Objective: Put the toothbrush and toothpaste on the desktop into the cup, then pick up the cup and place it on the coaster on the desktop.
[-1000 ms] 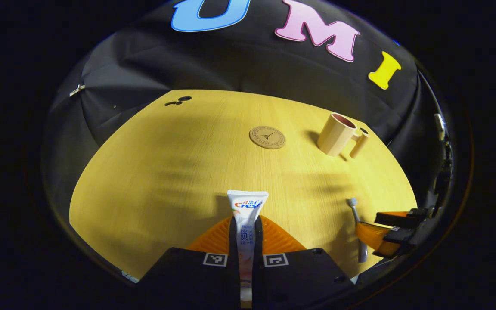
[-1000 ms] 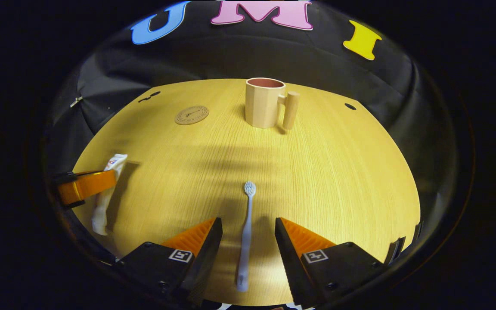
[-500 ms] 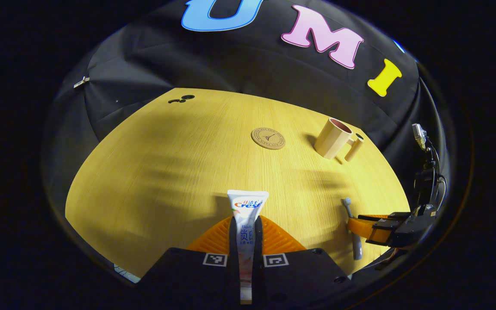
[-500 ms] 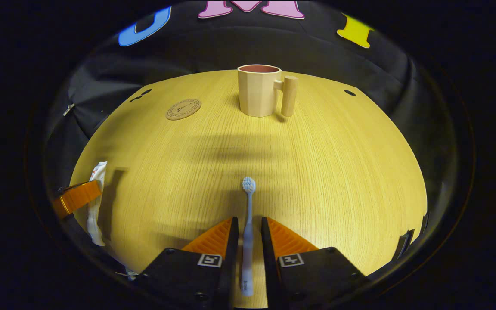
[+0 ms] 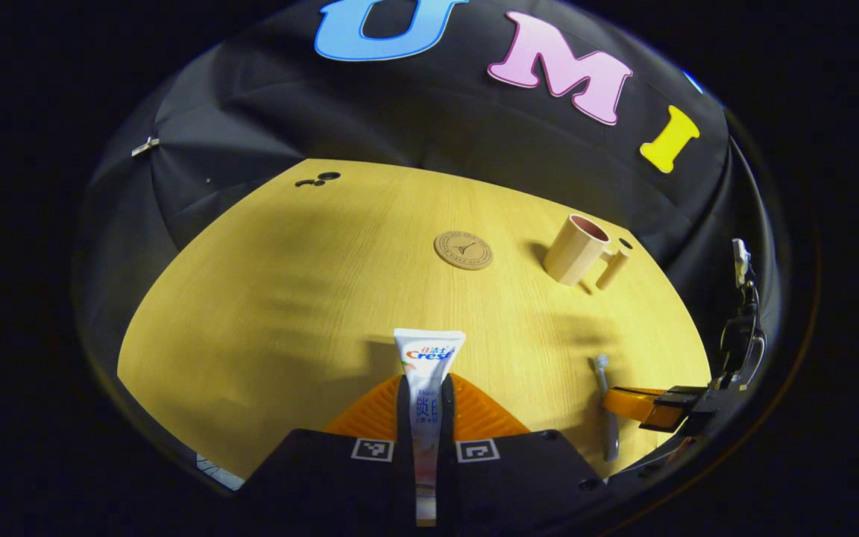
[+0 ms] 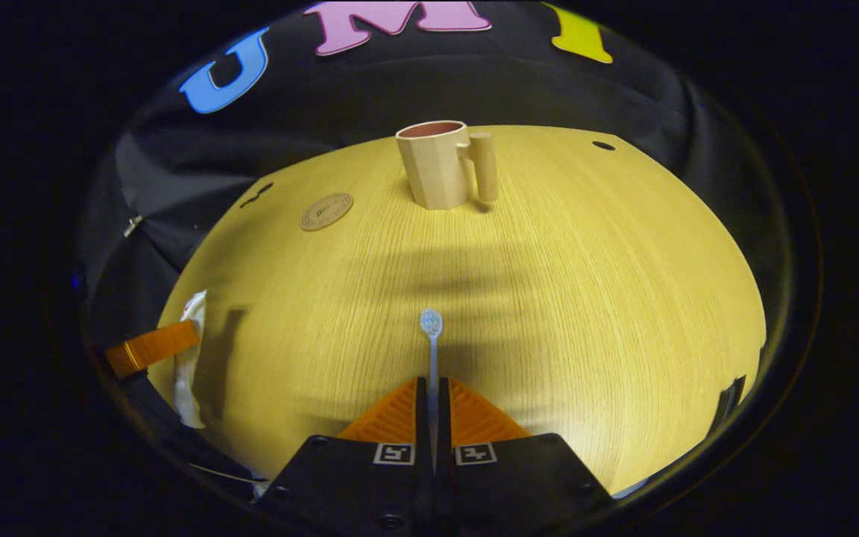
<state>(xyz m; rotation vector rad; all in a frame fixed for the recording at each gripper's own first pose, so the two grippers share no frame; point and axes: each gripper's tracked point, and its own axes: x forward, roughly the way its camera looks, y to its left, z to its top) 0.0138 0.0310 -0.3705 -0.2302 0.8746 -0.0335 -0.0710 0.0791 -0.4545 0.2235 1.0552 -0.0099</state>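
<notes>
In the left gripper view my left gripper [image 5: 425,395] is shut on a white toothpaste tube [image 5: 427,356] whose flat end sticks out ahead of the fingers. Farther back on the wooden desktop [image 5: 310,283] lie a round cork coaster [image 5: 463,249] and a beige cup [image 5: 576,250] with a peg handle. In the right gripper view my right gripper [image 6: 433,399] is shut on a pale blue toothbrush [image 6: 431,335], bristle head forward. The cup [image 6: 437,165] stands ahead of it, the coaster [image 6: 326,211] to its left. The left gripper [image 6: 152,347] with the toothpaste [image 6: 189,358] shows at far left.
Small dark holes mark the desktop at the back left [image 5: 318,179] and back right [image 6: 603,145]. The right gripper [image 5: 642,403] with the toothbrush [image 5: 605,403] appears at the right edge of the left gripper view, near the table's front edge.
My right gripper's fingers have closed from wide open onto the toothbrush handle and lifted it slightly. The left gripper keeps its hold on the toothpaste, shifting a little.
</notes>
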